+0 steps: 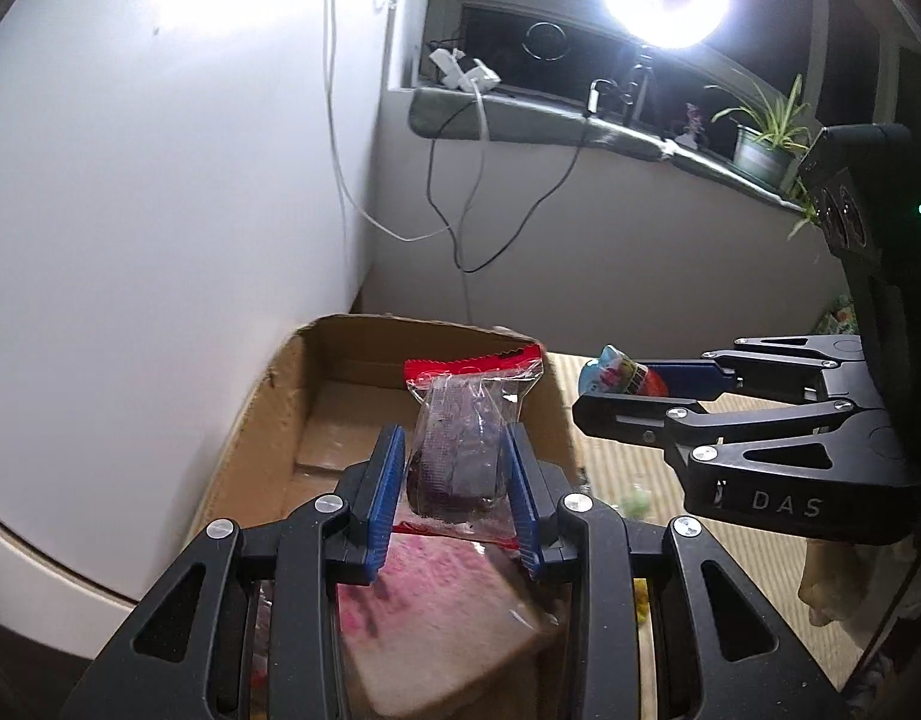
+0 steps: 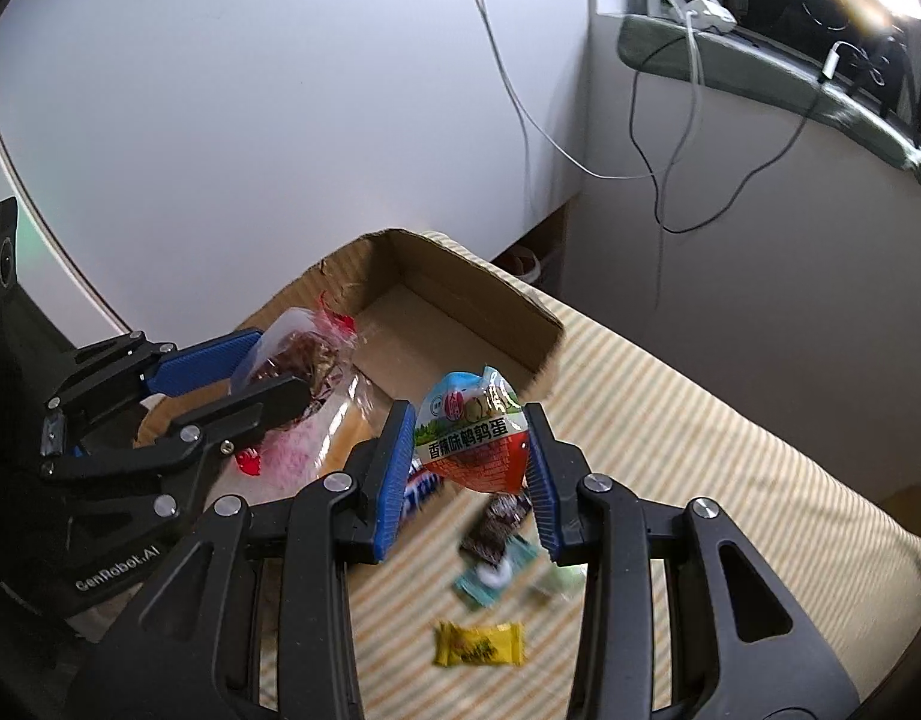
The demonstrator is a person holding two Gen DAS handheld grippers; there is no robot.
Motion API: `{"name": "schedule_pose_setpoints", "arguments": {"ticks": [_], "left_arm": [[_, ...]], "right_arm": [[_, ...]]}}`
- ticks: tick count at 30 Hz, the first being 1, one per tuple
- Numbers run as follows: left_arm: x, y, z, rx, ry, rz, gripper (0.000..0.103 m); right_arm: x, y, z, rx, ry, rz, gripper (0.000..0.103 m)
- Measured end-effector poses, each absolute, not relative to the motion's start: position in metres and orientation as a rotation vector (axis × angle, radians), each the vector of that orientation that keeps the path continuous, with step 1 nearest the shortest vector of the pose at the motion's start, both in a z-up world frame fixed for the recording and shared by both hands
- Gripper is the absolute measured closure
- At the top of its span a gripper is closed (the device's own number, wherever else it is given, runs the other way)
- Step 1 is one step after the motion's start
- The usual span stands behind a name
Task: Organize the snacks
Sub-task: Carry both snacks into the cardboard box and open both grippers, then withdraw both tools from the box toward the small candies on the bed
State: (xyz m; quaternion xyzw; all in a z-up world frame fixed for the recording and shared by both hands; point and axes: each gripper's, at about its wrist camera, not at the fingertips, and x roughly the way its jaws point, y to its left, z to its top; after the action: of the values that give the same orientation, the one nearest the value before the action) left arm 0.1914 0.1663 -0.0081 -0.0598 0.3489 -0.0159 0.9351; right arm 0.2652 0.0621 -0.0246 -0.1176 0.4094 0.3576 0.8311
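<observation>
Since both of our grippers are loaded, we start with the biggest thing, the striped yellow-and-white cloth surface (image 2: 670, 450), which gives us wide open room to the right. On it sits the open brown cardboard box (image 2: 460, 324), its far end bare, its torn walls low and soft-edged; a white wall stands close behind it, so we judge approach from above or the right to be safest.

Our left gripper (image 1: 454, 483) is clamped on the clear plastic packet with a red serrated seal and dark contents (image 1: 460, 450), held above the box. Our right gripper (image 2: 469, 450) pinches the blue-and-red foil pouch printed with Chinese characters (image 2: 472, 426) over the cloth, just beside the box's near corner. Both packets look light, crinkly and slippery; we would grip the filled middle, not the seals.

Smallest are the loose snacks on the cloth: a yellow wrapped sweet (image 2: 479, 643) and a blurred dark wrapper (image 2: 496, 525).
</observation>
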Motion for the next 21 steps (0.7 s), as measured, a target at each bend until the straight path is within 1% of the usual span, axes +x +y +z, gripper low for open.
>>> {"name": "schedule_pose_setpoints", "arguments": {"ticks": [15,16,17,19,20,21], "left_arm": [[0.196,0.192,-0.021,-0.158,0.724,0.007,0.07],[0.196,0.193,-0.021,-0.16,0.722,0.011,0.069],[0.196,0.194,-0.021,-0.162,0.721,0.014,0.063],[0.194,0.196,-0.021,-0.167,0.716,0.024,0.057],[0.194,0.197,-0.021,-0.167,0.715,0.025,0.057],[0.194,0.197,-0.02,-0.167,0.715,0.024,0.057]], "right_arm": [[0.289,0.098,-0.045,-0.258,0.901,0.786,0.064],[0.289,0.098,-0.046,-0.255,0.901,0.786,0.064],[0.29,0.098,-0.046,-0.254,0.9,0.783,0.063],[0.292,0.097,-0.046,-0.248,0.899,0.782,0.054],[0.293,0.096,-0.046,-0.244,0.895,0.781,0.047],[0.293,0.095,-0.045,-0.241,0.89,0.781,0.046]]}}
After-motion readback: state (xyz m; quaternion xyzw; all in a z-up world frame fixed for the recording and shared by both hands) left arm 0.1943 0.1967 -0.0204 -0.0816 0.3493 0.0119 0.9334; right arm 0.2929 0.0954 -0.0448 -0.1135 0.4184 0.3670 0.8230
